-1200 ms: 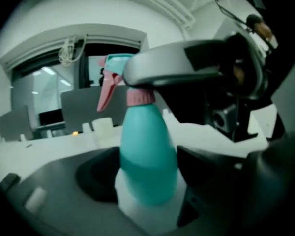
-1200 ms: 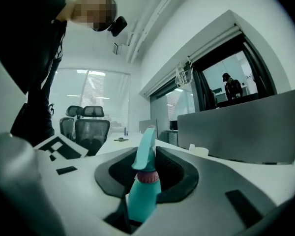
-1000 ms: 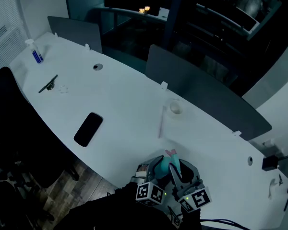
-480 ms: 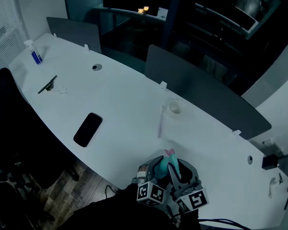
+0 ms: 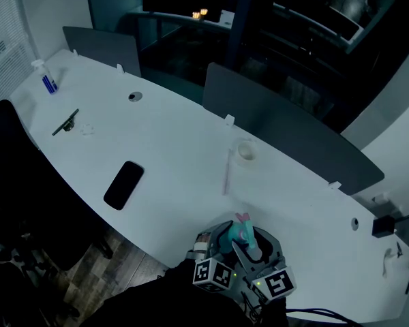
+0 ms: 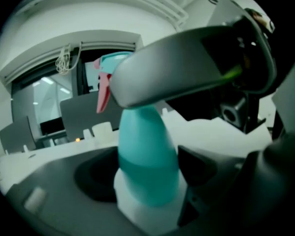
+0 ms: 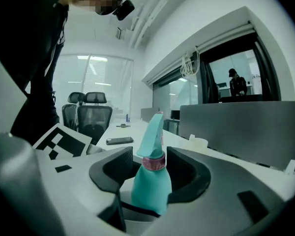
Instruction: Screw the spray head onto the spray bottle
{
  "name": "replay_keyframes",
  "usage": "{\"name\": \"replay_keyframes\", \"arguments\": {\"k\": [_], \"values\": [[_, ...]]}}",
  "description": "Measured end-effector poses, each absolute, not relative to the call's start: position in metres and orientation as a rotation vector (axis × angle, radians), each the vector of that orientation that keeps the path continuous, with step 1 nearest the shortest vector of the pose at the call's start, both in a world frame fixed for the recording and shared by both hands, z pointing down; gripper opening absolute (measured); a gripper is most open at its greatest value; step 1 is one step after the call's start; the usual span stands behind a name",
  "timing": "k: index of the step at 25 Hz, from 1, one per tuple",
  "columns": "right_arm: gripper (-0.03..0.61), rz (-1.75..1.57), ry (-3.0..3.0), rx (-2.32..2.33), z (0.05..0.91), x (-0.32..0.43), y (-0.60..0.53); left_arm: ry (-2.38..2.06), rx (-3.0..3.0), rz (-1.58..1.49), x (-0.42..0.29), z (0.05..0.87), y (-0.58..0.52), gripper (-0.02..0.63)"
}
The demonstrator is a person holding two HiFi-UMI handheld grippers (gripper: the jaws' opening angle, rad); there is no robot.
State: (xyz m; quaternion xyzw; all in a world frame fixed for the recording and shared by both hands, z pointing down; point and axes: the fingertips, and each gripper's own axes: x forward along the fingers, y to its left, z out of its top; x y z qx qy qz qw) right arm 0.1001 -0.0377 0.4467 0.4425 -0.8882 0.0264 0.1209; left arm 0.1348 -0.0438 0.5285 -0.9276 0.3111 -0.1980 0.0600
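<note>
Right now my left gripper [image 6: 147, 178] clamps the body of the teal plastic spray bottle [image 6: 147, 146], which stands upright between its pads. Above it, my right gripper [image 7: 148, 167] is opening its jaws around the teal spray head with a pink collar [image 7: 153, 132], pads just clear of it.

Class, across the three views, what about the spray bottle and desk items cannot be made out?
- Left gripper view: a finger of the right hand-held gripper, its jaws opening around the spray head, covers the neck of the spray bottle, so thread seating is hidden.
- Right gripper view: that gripper's body hides the bottle's base.
- Head view: the small bottle and the dark tool are too small to identify.
</note>
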Motion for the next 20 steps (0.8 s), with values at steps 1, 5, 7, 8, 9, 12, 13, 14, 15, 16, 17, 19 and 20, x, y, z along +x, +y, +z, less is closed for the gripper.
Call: {"name": "replay_keyframes", "arguments": {"k": [1,5,7,8,9,12,13,14,15,16,17,19,20], "values": [[0.192,0.074,-2.583,1.295,0.448,0.1,-0.037,0.942,-2.809,-0.6,0.135,0.529,-0.044,0.376],[0.19,0.158,-2.618,1.342,0.445,0.1,-0.042,0.952,-2.81,-0.594,0.134,0.53,-0.045,0.376],[0.143,0.173,-2.608,1.336,0.447,0.102,-0.045,0.944,-2.813,-0.59,0.134,0.532,-0.044,0.377],[0.143,0.173,-2.603,1.331,0.447,0.103,-0.046,0.919,-2.815,-0.588,0.135,0.535,-0.043,0.377],[0.14,0.178,-2.603,1.325,0.447,0.104,-0.046,0.876,-2.818,-0.586,0.135,0.538,-0.042,0.38],[0.14,0.207,-2.618,1.294,0.449,0.104,-0.045,0.676,-2.872,-0.574,0.133,0.537,-0.039,0.414],[0.14,0.212,-2.628,1.274,0.449,0.104,-0.044,0.583,-2.926,-0.571,0.133,0.534,-0.039,0.444],[0.14,0.214,-2.64,1.252,0.449,0.103,-0.044,0.473,-2.993,-0.57,0.135,0.531,-0.038,0.443],[0.14,0.214,-2.65,1.237,0.448,0.103,-0.044,0.364,-3.053,-0.57,0.138,0.527,-0.037,0.441],[0.14,0.212,-2.655,1.232,0.448,0.103,-0.044,0.284,-3.087,-0.57,0.139,0.524,-0.036,0.366],[0.14,0.211,-2.656,1.24,0.448,0.104,-0.045,0.251,-3.099,-0.568,0.14,0.522,-0.036,0.36],[0.14,0.196,-2.641,1.288,0.448,0.105,-0.047,0.354,-3.098,-0.547,0.139,0.521,-0.039,0.357],[0.14,0.177,-2.624,1.326,0.448,0.105,-0.048,0.485,-3.093,-0.528,0.139,0.52,-0.042,0.357]]}}
